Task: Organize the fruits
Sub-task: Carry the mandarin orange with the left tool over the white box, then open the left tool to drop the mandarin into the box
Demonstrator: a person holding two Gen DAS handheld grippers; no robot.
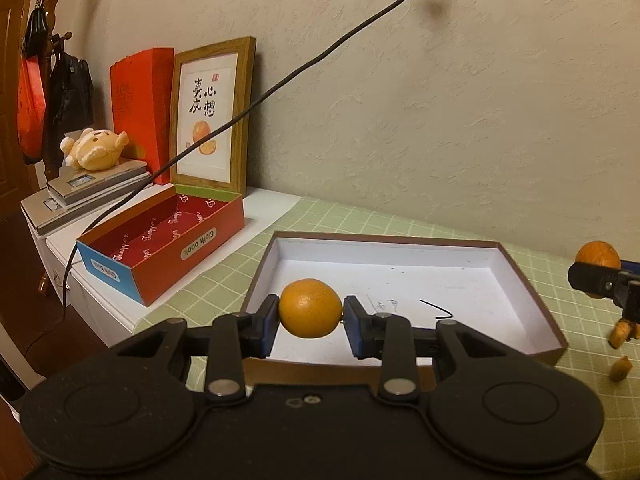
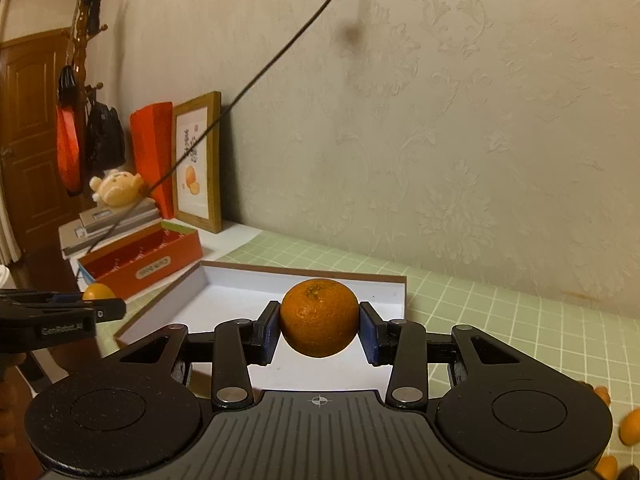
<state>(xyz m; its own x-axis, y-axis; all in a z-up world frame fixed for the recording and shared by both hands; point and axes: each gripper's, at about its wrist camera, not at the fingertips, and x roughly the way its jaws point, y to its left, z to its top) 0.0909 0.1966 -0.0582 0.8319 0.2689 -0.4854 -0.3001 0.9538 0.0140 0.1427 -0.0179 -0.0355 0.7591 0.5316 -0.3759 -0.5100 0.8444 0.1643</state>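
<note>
My left gripper (image 1: 311,309) is clamped on a smooth orange (image 1: 310,307), held above the near edge of the white tray (image 1: 532,280), whose open floor lies straight ahead and below. My right gripper (image 2: 319,320) is clamped on a rougher orange (image 2: 319,317), likewise at the tray's near side; the tray's long axis runs across both views. Neither hand is clearly nearer. Count: two oranges held, one tray, holding no fruit; a few further orange fruits (image 2: 631,426) lie at the right.

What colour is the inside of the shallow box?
White inside the shallow box, with a brown rim; clearest in the left wrist view.
</note>
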